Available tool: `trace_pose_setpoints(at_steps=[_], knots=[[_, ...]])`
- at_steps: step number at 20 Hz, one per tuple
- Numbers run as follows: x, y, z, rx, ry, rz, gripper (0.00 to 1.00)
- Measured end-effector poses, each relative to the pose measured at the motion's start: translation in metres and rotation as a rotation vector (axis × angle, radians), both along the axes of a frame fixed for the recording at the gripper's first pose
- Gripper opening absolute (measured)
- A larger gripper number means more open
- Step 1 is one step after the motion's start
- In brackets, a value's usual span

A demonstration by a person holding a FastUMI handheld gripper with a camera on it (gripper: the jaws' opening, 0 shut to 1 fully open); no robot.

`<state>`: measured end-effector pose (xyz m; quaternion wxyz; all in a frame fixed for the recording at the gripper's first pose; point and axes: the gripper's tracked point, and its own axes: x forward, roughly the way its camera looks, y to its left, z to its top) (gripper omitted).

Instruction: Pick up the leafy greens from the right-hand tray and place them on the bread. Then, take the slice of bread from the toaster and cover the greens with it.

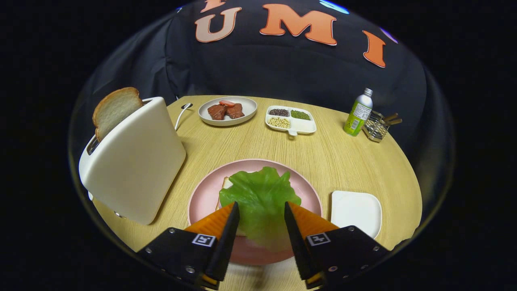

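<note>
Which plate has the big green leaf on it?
The pink plate, just ahead of the open gripper. The leafy greens lie there; the grey plate holds meat, the white tray nothing.

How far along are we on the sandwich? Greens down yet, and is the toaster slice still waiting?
Done: the leafy greens lie on the bread on the pink plate, and the white tray to the right is bare. In hand: nothing; the gripper is open, its fingers either side of the greens without pressing on them. Left: the bread slice stands in the toaster, to be laid over the greens.
</note>
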<state>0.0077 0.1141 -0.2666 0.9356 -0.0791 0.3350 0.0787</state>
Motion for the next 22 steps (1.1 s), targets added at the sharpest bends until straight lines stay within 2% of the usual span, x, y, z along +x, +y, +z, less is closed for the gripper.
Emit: trace_pose_setpoints(at_steps=[2,4,5,12,22], knots=[[0.000,0.000,0.005,0.005,-0.010,-0.014,0.83],[0.002,-0.001,0.015,0.013,-0.024,-0.033,0.95],[0.003,0.000,0.020,0.019,-0.033,-0.042,0.98],[0.020,0.019,0.087,0.051,-0.148,-0.077,0.98],[0.028,0.100,0.161,0.088,-0.255,-0.004,0.98]])
